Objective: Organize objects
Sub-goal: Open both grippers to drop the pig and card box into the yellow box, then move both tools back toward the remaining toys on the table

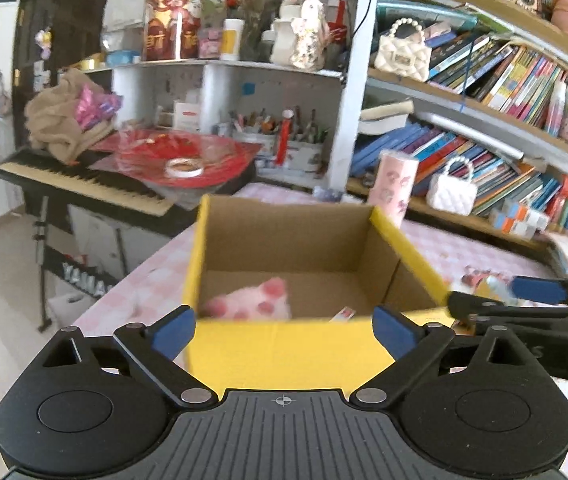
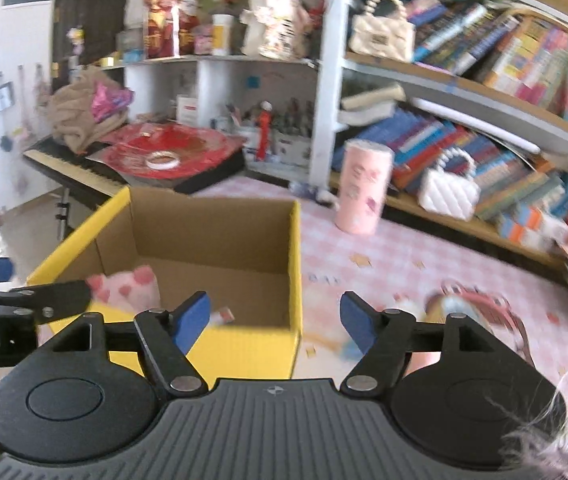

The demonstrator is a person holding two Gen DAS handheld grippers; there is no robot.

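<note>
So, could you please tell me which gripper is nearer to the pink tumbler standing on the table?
Right. The right gripper faces past the yellow box's right corner, the pink tumbler ahead; the left gripper sits centred before the box, farther left.

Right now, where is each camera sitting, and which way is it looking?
Left wrist: on the left gripper, facing the yellow box; the right gripper pokes in.
Right wrist: on the right gripper, facing the box's corner and pink tablecloth; the left gripper's finger shows.
Both share the box, plush toy, pink cup.
</note>
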